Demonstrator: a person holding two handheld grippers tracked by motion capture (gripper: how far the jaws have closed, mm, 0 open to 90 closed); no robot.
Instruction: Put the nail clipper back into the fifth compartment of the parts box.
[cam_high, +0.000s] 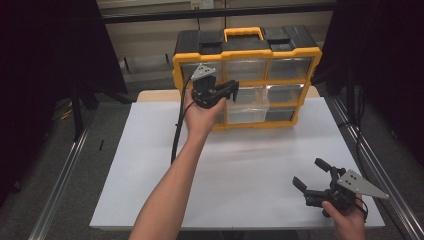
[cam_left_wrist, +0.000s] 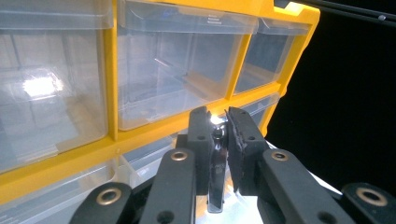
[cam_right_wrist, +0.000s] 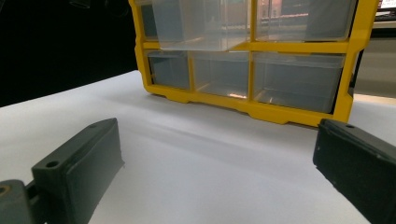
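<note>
Gripping the pulled-out middle drawer of the yellow organizer at the desk's far edge, the left hand-held gripper seemed mid-pull; the right hand-held gripper waited released near the right corner.

Yellow-framed organiser with clear drawers stands upright, touching the left tool. Its middle drawer is pulled out, gripped at the front by that tool.
</note>
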